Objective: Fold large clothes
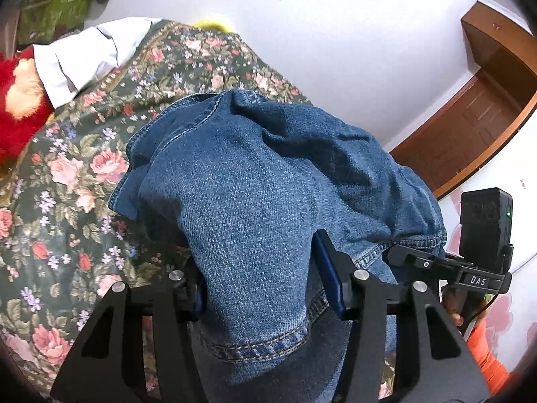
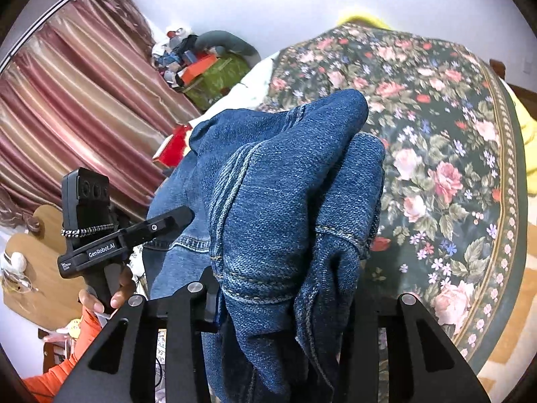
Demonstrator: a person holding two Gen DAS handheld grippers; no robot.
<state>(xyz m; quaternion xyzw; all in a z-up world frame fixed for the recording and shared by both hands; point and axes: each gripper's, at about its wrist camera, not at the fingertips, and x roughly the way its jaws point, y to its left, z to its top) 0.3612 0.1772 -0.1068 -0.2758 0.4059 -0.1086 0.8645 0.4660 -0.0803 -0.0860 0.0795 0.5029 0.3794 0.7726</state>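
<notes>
Above the bed (image 1: 84, 168), with its floral cover, a denim garment (image 1: 268, 174) hangs lifted between both grippers, clear of the cover where the views show it. The left gripper (image 1: 268, 288) is partly closed, with a thick bunch of denim near a stitched hem pinched between its jaws. The right gripper (image 2: 285, 299) stands narrower, clamped on a seamed fold of the same garment, which drapes forward over the jaws and hides the fingertips. The hold at two separate points appears intended to raise the cloth so it can hang free and be spread flat before folding. The garment remains bunched and unfolded; the task is judged to be at an early stage. A white cloth (image 1: 87, 53) lies at the far end of the bed, well apart from the denim. Risk: the heavy fabric may slip from the narrower hold.
</notes>
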